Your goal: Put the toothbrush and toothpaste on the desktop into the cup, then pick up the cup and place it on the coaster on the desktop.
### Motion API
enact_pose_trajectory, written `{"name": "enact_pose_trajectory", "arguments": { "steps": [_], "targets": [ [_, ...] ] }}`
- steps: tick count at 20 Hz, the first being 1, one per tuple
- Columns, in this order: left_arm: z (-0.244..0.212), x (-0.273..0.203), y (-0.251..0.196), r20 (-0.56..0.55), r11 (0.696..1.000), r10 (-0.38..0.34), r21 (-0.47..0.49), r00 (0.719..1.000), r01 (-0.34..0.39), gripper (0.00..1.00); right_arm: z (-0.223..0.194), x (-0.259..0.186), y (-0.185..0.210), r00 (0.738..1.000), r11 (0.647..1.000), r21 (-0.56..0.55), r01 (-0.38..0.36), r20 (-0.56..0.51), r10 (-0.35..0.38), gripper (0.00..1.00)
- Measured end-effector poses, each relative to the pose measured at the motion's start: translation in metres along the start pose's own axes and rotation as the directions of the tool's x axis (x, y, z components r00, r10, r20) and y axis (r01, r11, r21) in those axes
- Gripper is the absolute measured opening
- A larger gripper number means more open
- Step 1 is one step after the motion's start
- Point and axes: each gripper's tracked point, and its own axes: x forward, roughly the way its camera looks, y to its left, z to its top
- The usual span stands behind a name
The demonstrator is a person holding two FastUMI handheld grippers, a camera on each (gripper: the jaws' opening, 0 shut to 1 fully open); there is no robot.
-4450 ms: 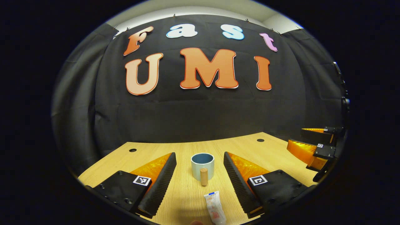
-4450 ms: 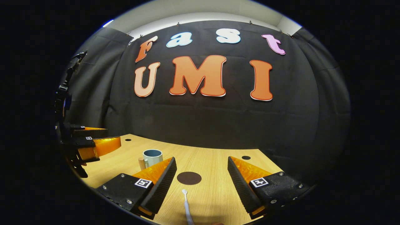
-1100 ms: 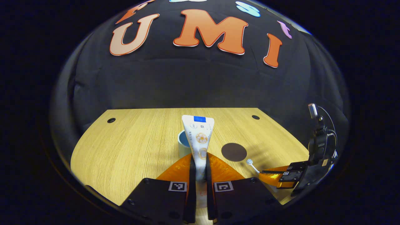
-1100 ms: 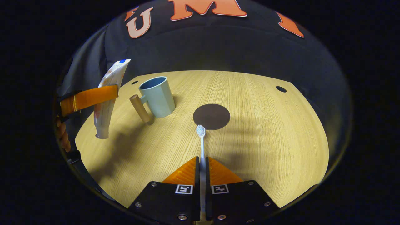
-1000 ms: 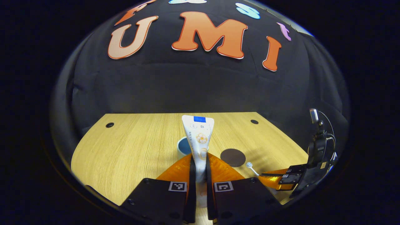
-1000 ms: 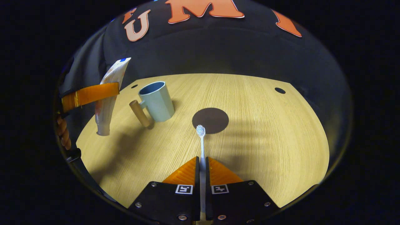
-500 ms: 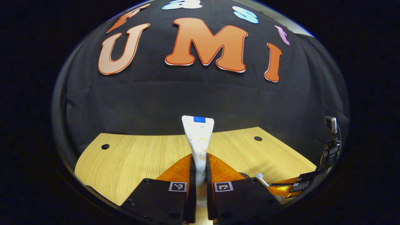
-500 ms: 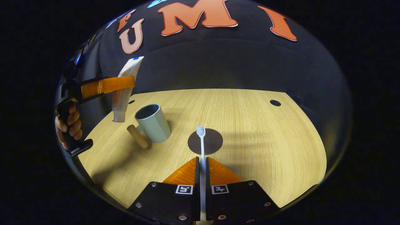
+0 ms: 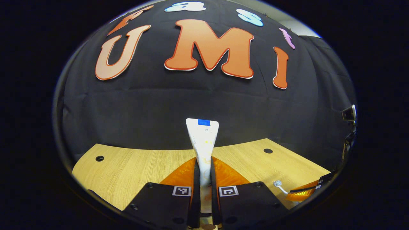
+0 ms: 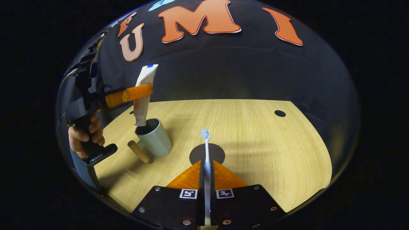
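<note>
Toothpaste [image 10: 142, 95] pinched by left gripper [image 9: 204, 166], cap over cup [image 10: 152, 136] | right gripper [image 10: 207, 166] pinches toothbrush [image 10: 205, 145], handle end hidden

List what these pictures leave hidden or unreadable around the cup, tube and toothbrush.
- Inside of the cup: right gripper view, too dark.
- Toothpaste cap end: left gripper view, hidden between the left gripper fingers.
- Toothbrush handle: right gripper view, clamped inside the right gripper.
- Coaster: near edge covered by those fingers.
</note>
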Motion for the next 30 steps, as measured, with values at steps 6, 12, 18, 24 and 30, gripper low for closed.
{"name": "enact_pose_trajectory", "arguments": {
  "steps": [6,12,18,24,30],
  "targets": [
    [-0.035,0.006,0.015,-0.075,0.998,0.029,-0.046,0.997,-0.033,0.19,0.009,0.003,0.016,0.999,0.999,0.007,-0.046,0.027,0.045,0.07],
    [-0.053,0.000,0.005,-0.151,0.996,-0.013,-0.086,0.988,0.000,0.24,0.037,0.002,0.037,0.986,0.994,0.016,-0.105,0.133,0.102,0.07],
    [-0.069,-0.026,-0.006,-0.166,0.999,-0.022,-0.036,0.986,0.016,0.40,0.074,0.004,0.063,0.955,0.982,0.046,-0.185,0.244,0.168,0.07],
    [-0.058,-0.071,0.011,-0.131,0.998,-0.014,-0.071,0.991,0.005,0.72,0.115,0.001,0.081,0.884,0.969,0.032,-0.246,0.416,0.211,0.07],
    [-0.049,-0.109,0.051,-0.083,0.994,0.064,-0.081,0.994,-0.071,0.82,0.138,0.022,0.116,0.814,0.940,0.052,-0.337,0.518,0.263,0.07]
  ]
}}
